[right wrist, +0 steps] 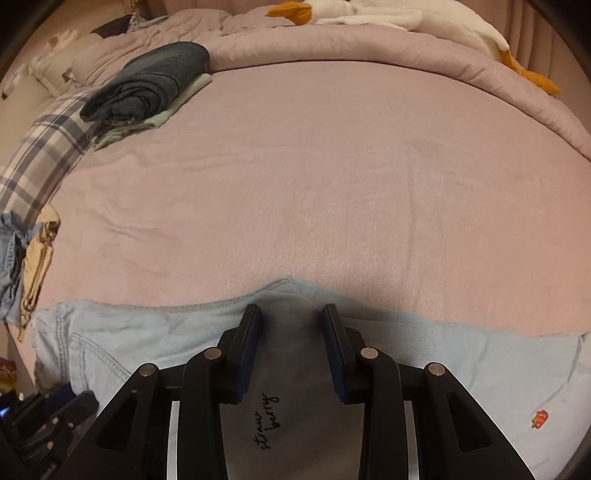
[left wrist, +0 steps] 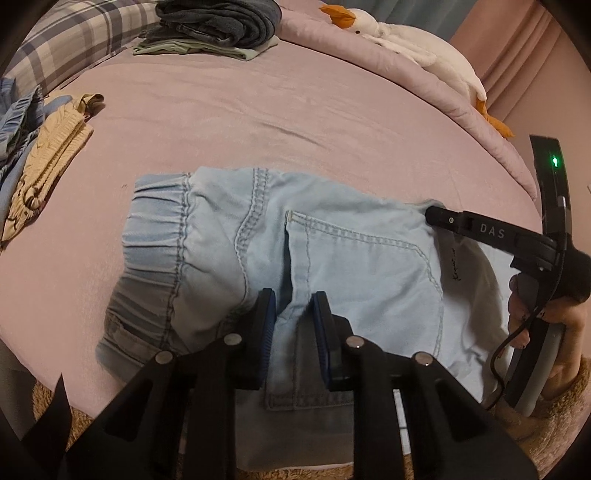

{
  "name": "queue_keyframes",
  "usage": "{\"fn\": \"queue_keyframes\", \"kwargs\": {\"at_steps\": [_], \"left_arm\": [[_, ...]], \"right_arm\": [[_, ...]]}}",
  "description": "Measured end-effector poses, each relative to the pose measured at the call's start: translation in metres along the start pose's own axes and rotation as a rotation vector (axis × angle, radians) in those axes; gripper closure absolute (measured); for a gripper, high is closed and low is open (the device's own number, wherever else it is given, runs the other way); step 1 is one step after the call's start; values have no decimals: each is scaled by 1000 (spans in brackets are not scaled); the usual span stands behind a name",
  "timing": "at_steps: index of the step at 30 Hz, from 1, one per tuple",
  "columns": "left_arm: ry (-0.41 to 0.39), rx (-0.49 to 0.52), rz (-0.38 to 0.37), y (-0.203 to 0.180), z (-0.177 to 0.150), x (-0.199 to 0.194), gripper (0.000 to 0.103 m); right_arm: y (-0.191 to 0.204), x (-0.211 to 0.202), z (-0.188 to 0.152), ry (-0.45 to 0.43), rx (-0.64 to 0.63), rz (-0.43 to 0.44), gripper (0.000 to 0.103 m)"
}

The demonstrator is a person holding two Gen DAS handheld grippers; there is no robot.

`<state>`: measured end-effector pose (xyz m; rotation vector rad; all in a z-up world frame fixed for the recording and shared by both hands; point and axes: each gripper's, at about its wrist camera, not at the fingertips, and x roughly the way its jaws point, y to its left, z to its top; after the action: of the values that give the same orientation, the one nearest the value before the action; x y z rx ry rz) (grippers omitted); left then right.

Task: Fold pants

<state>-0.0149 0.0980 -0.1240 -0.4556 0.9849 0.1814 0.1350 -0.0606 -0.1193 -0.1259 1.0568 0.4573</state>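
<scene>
Light blue denim pants [left wrist: 369,258] lie across the near edge of a pink bed [left wrist: 258,122], with the elastic waistband [left wrist: 155,236] to the left and a back pocket facing up. My left gripper [left wrist: 291,299] is shut on a raised ridge of denim beside that pocket. In the right wrist view the pants [right wrist: 129,332] run left to right, with "strawberry" handwriting on them. My right gripper [right wrist: 290,310] rests on the pants' far edge with its fingers apart. Cloth lies between them and bulges just past the tips. One right finger [left wrist: 480,229] shows over the pants, held by a hand [left wrist: 535,332].
A stack of folded dark and pale green clothes [left wrist: 218,26] sits at the far left by a plaid pillow [left wrist: 74,40]. A white goose plush [left wrist: 406,40] lies on the rolled duvet [left wrist: 480,122] at the back. Loose beige and blue garments [left wrist: 48,155] pile at the left edge.
</scene>
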Motion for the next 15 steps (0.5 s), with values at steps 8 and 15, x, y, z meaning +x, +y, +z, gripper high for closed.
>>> {"fn": "queue_keyframes", "kwargs": {"at_steps": [8, 15], "left_arm": [[-21, -27, 34, -6, -5, 0, 82], [-25, -34, 42, -8, -5, -1, 82]], "right_arm": [[7, 2, -6, -52, 22, -8, 70], [9, 0, -10, -69, 45, -27, 70]]}}
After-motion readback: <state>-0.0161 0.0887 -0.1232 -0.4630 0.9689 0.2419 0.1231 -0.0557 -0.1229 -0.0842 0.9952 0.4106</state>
